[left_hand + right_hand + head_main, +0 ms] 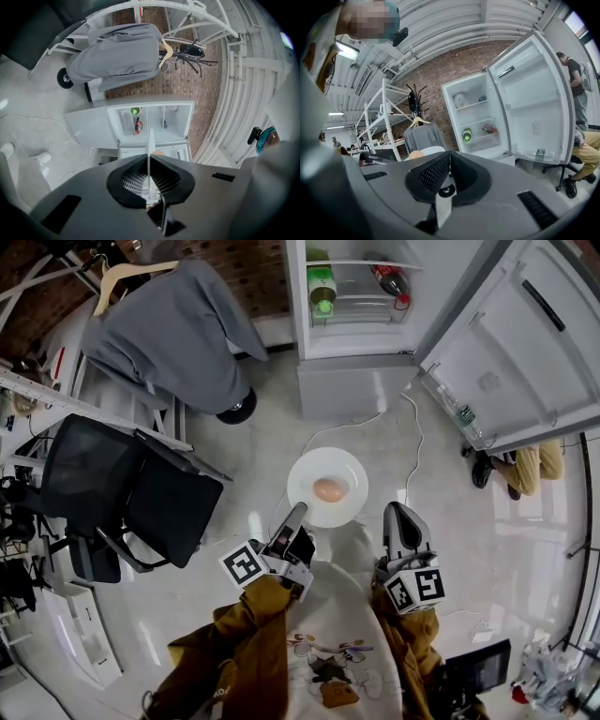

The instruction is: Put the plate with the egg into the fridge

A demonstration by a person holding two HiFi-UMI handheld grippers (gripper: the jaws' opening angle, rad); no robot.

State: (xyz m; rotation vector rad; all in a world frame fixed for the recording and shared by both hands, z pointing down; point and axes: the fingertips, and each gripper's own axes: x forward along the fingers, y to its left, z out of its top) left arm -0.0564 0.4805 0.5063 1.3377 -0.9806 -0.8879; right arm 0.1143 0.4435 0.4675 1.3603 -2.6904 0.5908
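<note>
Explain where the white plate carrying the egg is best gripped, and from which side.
Grip the plate by its thin rim at the near edge, from the person's side, as the left gripper does. Only the rim fits between jaws, and the egg lies in the middle, so keep it level.

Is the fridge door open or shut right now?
Open. The fridge door stands swung wide, and the green bottle inside shows.

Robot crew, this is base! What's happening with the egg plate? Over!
Left gripper shut on plate rim; right gripper shut, empty. Egg on plate, not yet in fridge. Door open; cable on floor ahead.
</note>
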